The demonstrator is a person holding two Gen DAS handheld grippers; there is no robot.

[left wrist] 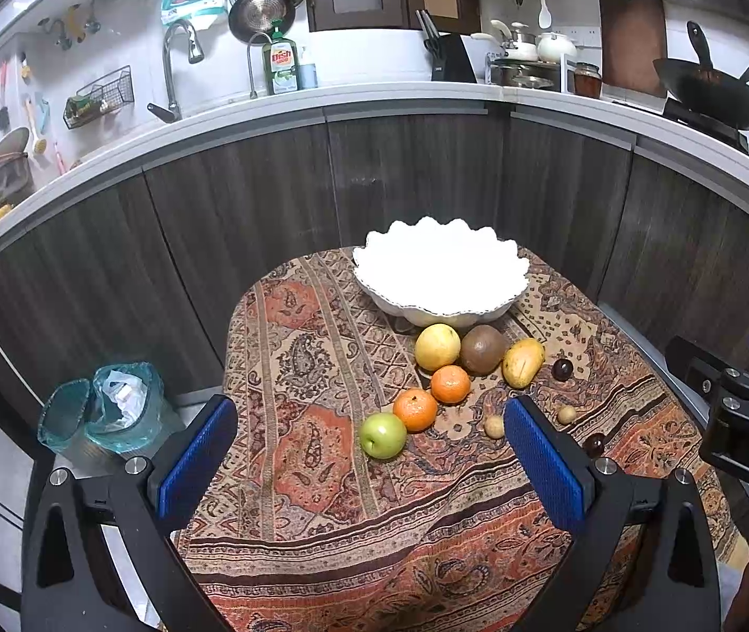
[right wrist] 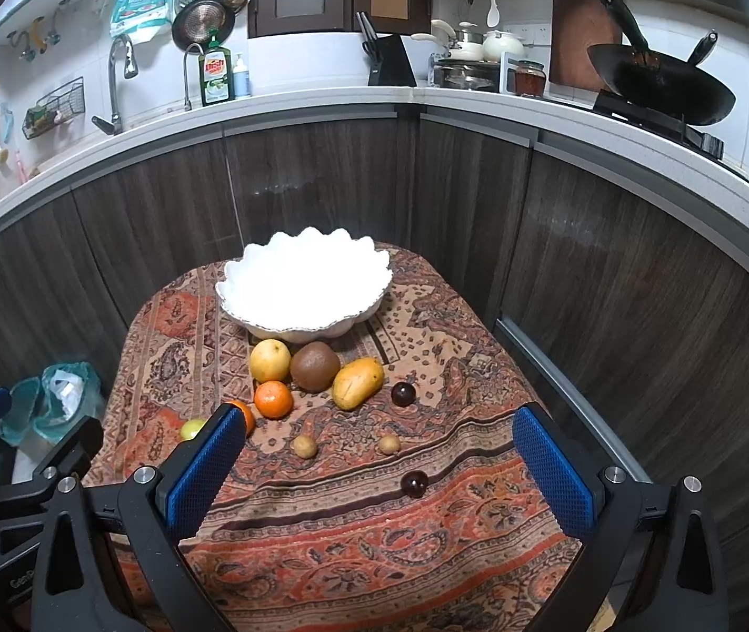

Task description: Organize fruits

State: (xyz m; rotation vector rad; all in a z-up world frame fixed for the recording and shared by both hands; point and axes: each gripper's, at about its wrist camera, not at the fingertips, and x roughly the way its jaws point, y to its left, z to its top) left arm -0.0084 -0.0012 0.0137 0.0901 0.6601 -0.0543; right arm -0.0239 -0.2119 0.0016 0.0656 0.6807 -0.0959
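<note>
A white scalloped bowl (left wrist: 440,268) (right wrist: 303,284) stands empty at the far end of a small cloth-covered table (left wrist: 321,500). In front of it lie a yellow round fruit (left wrist: 437,346), a brown kiwi (left wrist: 482,348), a mango (left wrist: 522,362), two oranges (left wrist: 450,384) (left wrist: 415,410), a green apple (left wrist: 382,435), two dark plums (right wrist: 403,394) (right wrist: 415,483) and two small tan fruits (right wrist: 305,446) (right wrist: 389,444). My left gripper (left wrist: 371,453) hovers open above the near part of the table, the apple between its fingers in view. My right gripper (right wrist: 379,466) is open too, holding nothing.
Dark wooden cabinets under a white counter curve behind the table. A sink tap (left wrist: 177,68), dish soap (left wrist: 282,60), knife block (left wrist: 450,60) and wok (left wrist: 713,92) stand on the counter. A bin with teal liner (left wrist: 106,411) sits on the floor left of the table.
</note>
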